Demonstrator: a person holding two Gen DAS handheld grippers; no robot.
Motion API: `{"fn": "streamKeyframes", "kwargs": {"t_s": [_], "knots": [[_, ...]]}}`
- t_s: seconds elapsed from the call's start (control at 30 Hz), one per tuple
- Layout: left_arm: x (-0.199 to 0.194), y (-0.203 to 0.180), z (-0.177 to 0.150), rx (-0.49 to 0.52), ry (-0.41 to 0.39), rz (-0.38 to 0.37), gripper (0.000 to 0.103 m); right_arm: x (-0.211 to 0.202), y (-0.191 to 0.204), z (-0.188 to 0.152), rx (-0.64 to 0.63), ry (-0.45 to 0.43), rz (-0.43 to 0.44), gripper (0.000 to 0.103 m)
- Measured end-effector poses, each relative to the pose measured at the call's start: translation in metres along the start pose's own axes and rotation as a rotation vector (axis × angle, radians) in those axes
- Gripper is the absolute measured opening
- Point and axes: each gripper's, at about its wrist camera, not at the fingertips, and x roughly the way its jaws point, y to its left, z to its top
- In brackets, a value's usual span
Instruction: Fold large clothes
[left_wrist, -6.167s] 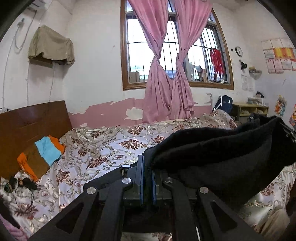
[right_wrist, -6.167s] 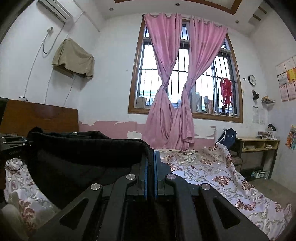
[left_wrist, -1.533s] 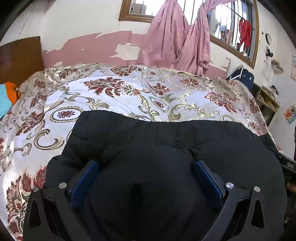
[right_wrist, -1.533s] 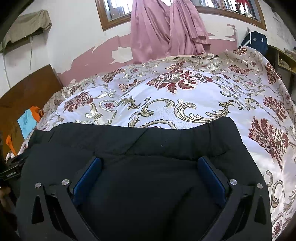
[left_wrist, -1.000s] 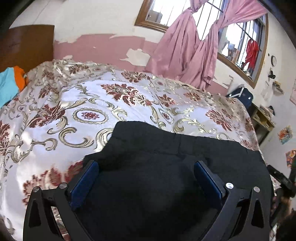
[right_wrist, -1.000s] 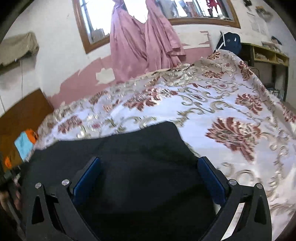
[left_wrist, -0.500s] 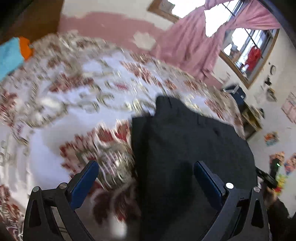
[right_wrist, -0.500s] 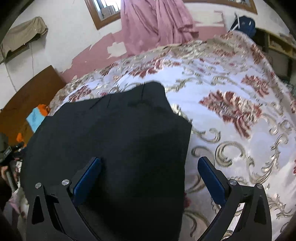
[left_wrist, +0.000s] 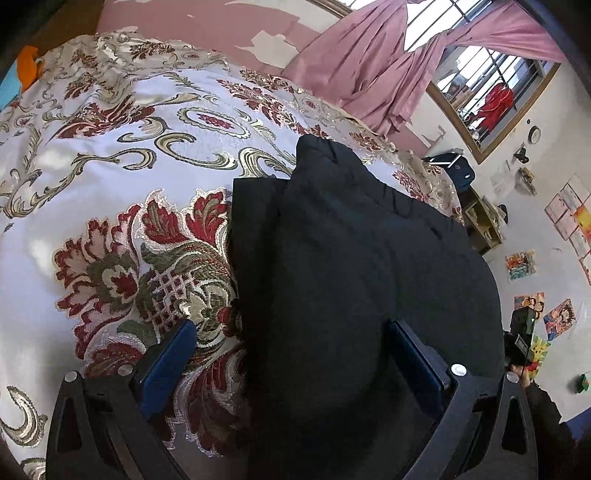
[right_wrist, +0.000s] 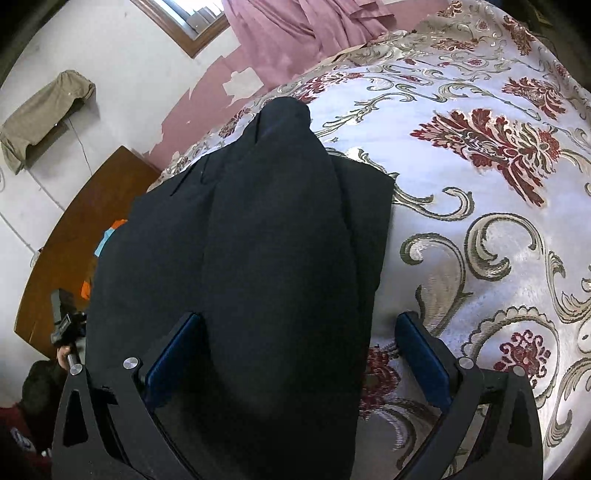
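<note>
A large black garment (left_wrist: 351, 280) lies folded in layers on the floral bedspread (left_wrist: 110, 177). My left gripper (left_wrist: 291, 354) is open and straddles the garment's left edge, with the left blue pad (left_wrist: 166, 362) over the bedspread and the right pad (left_wrist: 413, 358) over the cloth. In the right wrist view the same garment (right_wrist: 266, 258) fills the middle. My right gripper (right_wrist: 299, 350) is open over its right edge, with one pad (right_wrist: 173, 350) over the cloth and one pad (right_wrist: 421, 358) over the bedspread (right_wrist: 480, 166).
A wooden headboard (right_wrist: 81, 236) stands at the bed's head, with orange and blue cloth (left_wrist: 26, 70) beside it. Pink curtains (left_wrist: 369, 74) hang at the window. A shelf unit (left_wrist: 480, 221) stands against the right wall.
Both grippers were shut on the raised garment; they let go of it on the bed and opened. In the last second they swung outward to the garment's left and right edges.
</note>
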Motion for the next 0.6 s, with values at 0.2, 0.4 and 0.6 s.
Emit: {"fn": "streamKeyframes", "kwargs": {"t_s": [0.2,0.4,0.6], "knots": [[0.001,-0.009,-0.004,0.041,-0.001,0.060,0.103,0.007,0.030,-0.009,-0.099,0.054,0.091,0.102],[0.005,-0.016,-0.006,0.080,0.003,0.136,0.103,0.016,0.034,-0.010,-0.086,0.054,0.077,0.102],[0.005,-0.018,-0.004,0.100,0.025,0.144,0.103,0.016,0.035,-0.014,-0.074,0.042,0.091,0.102]]}}
